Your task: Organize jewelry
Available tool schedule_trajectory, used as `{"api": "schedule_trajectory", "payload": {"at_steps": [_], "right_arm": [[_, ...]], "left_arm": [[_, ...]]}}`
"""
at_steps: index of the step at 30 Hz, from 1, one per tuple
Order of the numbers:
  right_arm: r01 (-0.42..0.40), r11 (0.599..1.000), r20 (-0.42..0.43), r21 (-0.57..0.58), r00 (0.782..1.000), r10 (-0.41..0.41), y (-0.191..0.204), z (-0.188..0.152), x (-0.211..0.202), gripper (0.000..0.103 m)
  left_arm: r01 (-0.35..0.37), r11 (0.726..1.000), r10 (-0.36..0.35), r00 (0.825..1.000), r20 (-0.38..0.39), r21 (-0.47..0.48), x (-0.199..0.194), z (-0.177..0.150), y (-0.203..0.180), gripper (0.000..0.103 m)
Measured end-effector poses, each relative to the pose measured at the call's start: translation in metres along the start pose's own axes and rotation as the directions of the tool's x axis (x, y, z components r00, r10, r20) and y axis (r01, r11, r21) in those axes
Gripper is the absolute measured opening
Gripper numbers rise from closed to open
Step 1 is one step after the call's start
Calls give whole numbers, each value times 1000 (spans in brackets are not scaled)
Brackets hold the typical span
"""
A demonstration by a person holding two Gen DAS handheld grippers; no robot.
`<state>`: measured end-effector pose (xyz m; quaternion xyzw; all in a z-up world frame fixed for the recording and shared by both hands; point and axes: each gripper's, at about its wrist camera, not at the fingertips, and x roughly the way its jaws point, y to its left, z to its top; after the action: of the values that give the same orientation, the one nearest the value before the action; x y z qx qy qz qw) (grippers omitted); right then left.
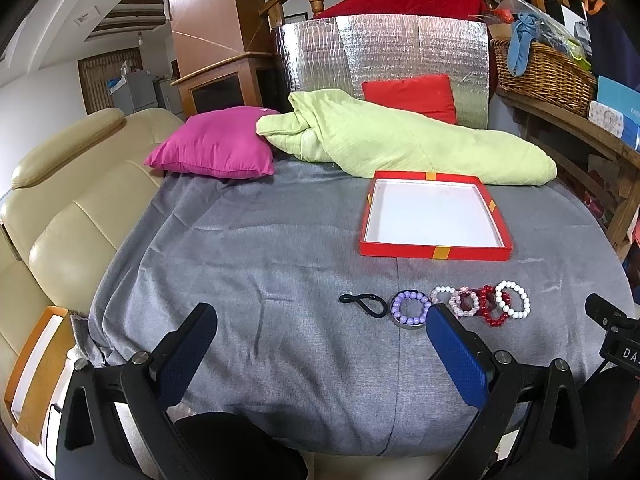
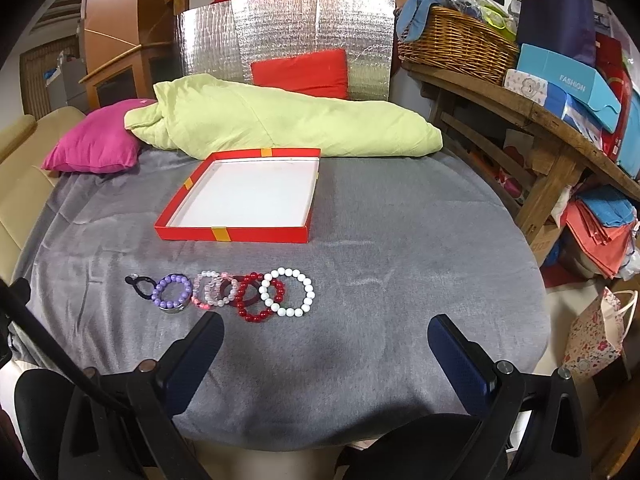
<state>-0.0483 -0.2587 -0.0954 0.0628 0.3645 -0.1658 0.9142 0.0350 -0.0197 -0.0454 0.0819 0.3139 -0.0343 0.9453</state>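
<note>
A row of bracelets lies on the grey cloth: a black hair tie (image 1: 366,306) (image 2: 138,286), a purple bead bracelet (image 1: 410,308) (image 2: 171,292) on a silver ring, a pink one (image 1: 464,304) (image 2: 210,290), a dark red one (image 2: 250,300) (image 1: 490,308) and a white one (image 2: 286,292) (image 1: 514,300). Behind them sits a shallow red box (image 1: 436,254) (image 2: 240,234) with a white inside, nothing in it. My left gripper (image 1: 320,320) is open, near the row's left end. My right gripper (image 2: 326,330) is open, just in front of the row.
A green quilt (image 2: 280,124), a magenta pillow (image 1: 212,144) and a red cushion (image 1: 412,94) lie at the back. A beige sofa (image 1: 60,208) stands left. A wooden bench (image 2: 532,116) with a basket (image 2: 452,40) and boxes stands right.
</note>
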Motion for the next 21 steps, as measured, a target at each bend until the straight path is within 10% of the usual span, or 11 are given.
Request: {"api": "schedule_trajectory", "payload": {"at_steps": [6,16,21], "right_arm": [[-24,999,-44,35,999,25,-19,-3,27,99],[-207,972,-163,112,961,224,-32,1,100,60],[-179,981,-221,75,956,191,-16,8,142,44]], "left_arm": [[39,999,-40,998,-54,-17,29,-4,10,103],[108,993,-114,974,-195,-42,112,-17,27,103],[150,986,-165,946,-277,-74,153,-17,32,103]]}}
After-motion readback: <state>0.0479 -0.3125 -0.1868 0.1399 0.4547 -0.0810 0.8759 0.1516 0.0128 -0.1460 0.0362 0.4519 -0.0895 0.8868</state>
